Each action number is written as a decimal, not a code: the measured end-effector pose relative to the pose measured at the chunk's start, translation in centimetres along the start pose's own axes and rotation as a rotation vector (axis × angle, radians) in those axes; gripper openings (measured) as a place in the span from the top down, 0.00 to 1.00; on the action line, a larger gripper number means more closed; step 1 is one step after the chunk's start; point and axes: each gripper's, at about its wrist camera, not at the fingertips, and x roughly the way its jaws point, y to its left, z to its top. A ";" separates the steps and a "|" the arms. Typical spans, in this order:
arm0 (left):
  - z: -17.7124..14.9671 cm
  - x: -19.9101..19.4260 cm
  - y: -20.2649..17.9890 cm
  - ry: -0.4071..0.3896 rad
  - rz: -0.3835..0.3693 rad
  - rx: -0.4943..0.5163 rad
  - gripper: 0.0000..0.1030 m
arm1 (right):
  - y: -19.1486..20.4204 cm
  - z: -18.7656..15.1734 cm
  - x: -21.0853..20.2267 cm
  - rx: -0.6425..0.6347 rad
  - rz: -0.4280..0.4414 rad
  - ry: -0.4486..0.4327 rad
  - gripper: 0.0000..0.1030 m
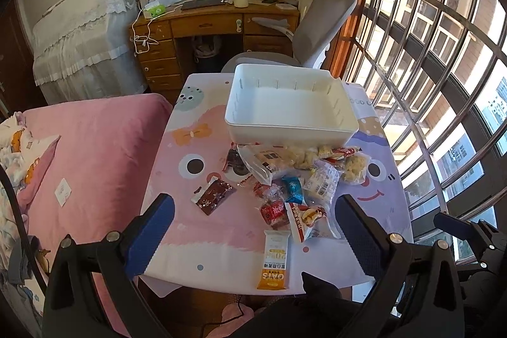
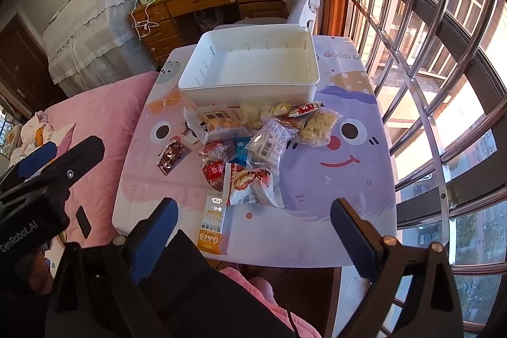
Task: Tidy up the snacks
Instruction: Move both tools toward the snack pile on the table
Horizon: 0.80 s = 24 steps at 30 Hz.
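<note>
A white plastic bin (image 1: 291,103) (image 2: 250,65) stands empty at the far side of a small cartoon-print table (image 1: 196,236) (image 2: 317,227). Several snack packets lie in a heap (image 1: 294,176) (image 2: 250,138) in front of it. An orange oat bar (image 1: 275,258) (image 2: 213,220) lies nearest the front edge, and a dark red packet (image 1: 213,194) (image 2: 171,156) lies apart on the left. My left gripper (image 1: 253,230) is open and empty above the table's front. My right gripper (image 2: 253,230) is open and empty, also at the front edge. The left gripper shows at the right wrist view's left (image 2: 47,167).
A pink bed (image 1: 88,154) (image 2: 92,132) borders the table on the left. A grey office chair (image 1: 317,30) and a wooden desk (image 1: 206,27) stand behind the table. A barred window (image 1: 443,68) (image 2: 427,53) runs along the right side.
</note>
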 end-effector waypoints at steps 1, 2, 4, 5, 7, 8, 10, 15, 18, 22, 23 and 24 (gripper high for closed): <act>-0.1 -0.1 0.0 0.000 0.001 -0.002 0.02 | 0.1 -0.3 0.2 -0.002 0.008 0.000 0.05; -0.1 -0.1 0.0 0.001 0.003 -0.005 0.02 | -0.2 -0.1 0.0 -0.011 0.015 0.005 0.05; -0.2 -0.2 0.0 0.000 0.006 -0.011 0.02 | -0.3 -0.3 0.1 -0.011 0.033 0.001 0.05; -0.2 -0.2 0.1 -0.001 0.004 -0.016 0.02 | -0.4 -0.3 0.1 -0.013 0.040 0.001 0.05; -0.3 -0.4 0.2 -0.002 0.001 -0.031 0.02 | -0.5 -0.3 0.2 -0.016 0.056 0.005 0.05; -0.3 -0.4 0.3 -0.002 0.005 -0.036 0.02 | -0.5 -0.3 0.3 -0.018 0.066 0.007 0.05; -0.4 -0.5 0.4 0.002 0.013 -0.041 0.02 | -0.5 -0.3 0.4 -0.021 0.079 0.008 0.05; -0.7 -0.5 0.8 0.025 0.022 -0.043 0.02 | -0.5 -0.3 0.5 -0.019 0.112 0.012 0.05; -0.7 -0.6 1.4 0.022 0.021 -0.048 0.02 | -0.2 -0.3 0.8 -0.010 0.122 0.018 0.05; -0.5 -0.4 2.3 0.017 0.003 -0.040 0.02 | 0.2 -0.3 0.8 0.019 0.124 0.016 0.05; -0.5 -0.3 2.5 0.017 -0.002 -0.033 0.02 | 0.3 -0.3 0.8 0.026 0.122 0.014 0.05; -0.3 -0.3 2.9 0.015 -0.009 -0.026 0.02 | 0.5 -0.3 0.9 0.038 0.120 0.012 0.05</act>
